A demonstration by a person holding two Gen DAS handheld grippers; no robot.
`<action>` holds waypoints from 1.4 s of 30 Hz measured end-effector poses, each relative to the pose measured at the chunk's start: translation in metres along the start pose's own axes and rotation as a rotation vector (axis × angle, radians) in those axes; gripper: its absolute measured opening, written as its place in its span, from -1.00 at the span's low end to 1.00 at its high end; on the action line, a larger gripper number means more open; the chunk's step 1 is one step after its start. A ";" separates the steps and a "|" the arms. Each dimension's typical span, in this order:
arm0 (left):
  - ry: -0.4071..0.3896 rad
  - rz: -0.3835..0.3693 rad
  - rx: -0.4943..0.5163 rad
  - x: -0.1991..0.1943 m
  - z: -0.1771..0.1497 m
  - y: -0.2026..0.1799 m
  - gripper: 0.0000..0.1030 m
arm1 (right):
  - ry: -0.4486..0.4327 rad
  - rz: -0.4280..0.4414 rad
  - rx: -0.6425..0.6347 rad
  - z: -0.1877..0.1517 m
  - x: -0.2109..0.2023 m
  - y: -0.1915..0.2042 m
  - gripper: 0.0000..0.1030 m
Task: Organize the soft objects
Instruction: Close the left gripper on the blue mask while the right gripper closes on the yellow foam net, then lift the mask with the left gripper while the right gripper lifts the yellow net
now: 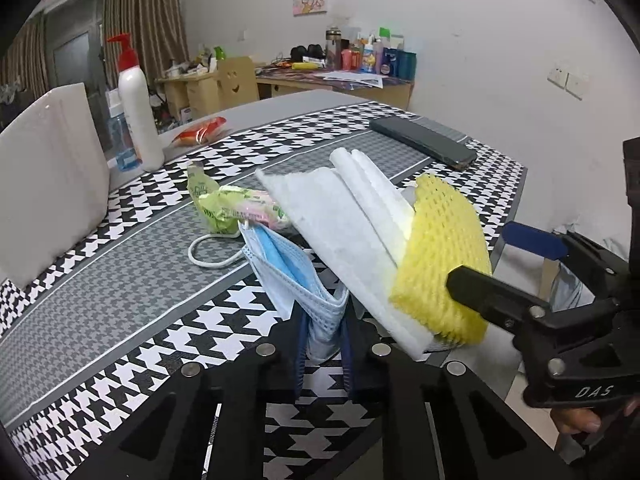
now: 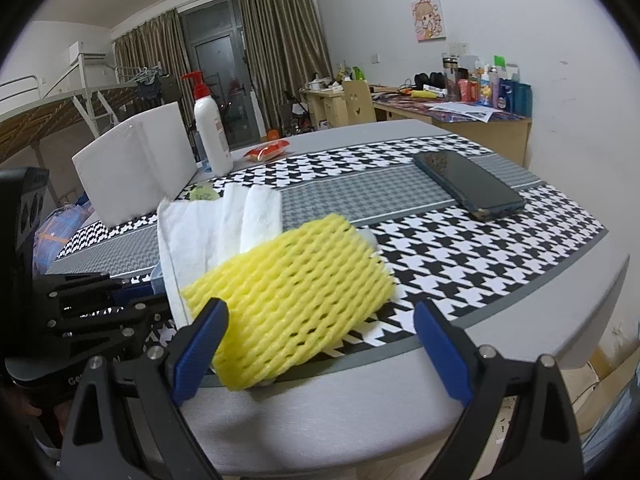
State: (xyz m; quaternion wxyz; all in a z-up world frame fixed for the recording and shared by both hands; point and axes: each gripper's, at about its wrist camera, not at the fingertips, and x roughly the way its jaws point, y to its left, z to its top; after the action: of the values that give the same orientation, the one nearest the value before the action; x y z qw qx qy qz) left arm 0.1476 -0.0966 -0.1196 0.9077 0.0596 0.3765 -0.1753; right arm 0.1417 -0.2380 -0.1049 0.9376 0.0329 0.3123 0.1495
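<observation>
Houndstooth table (image 2: 460, 248), face mask (image 1: 296, 276) half-hidden behind tissue (image 1: 340, 232)

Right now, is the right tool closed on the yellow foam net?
No, the right tool stands wide open, with the yellow foam net lying between its blue fingers and the far one well clear of it.

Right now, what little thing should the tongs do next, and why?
Probably lift the face mask a little. The left tongs are shut on its folded edge, while its ear loop lies on the table. The right tongs stand open around the yellow foam net, not squeezing it.
</observation>
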 end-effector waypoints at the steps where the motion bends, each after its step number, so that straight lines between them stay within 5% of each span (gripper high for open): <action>1: 0.000 -0.005 -0.004 0.000 0.000 0.000 -0.73 | 0.003 0.005 -0.004 -0.001 0.001 0.002 0.87; 6: -0.001 -0.009 -0.008 -0.002 -0.001 0.000 -0.74 | 0.016 0.046 -0.001 -0.001 0.003 0.002 0.79; 20: -0.010 -0.019 -0.029 -0.007 -0.002 -0.002 -0.74 | 0.073 0.111 0.006 -0.003 -0.001 -0.001 -0.49; 42: -0.086 -0.009 -0.086 -0.048 -0.014 0.012 -0.76 | 0.013 -0.027 0.015 0.008 -0.024 -0.014 -0.51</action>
State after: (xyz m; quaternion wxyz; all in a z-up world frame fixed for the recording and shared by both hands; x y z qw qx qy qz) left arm 0.1114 -0.0686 -0.0956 0.9239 0.0113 0.3448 -0.1655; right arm 0.1315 -0.2588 -0.0869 0.9371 0.0347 0.3201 0.1347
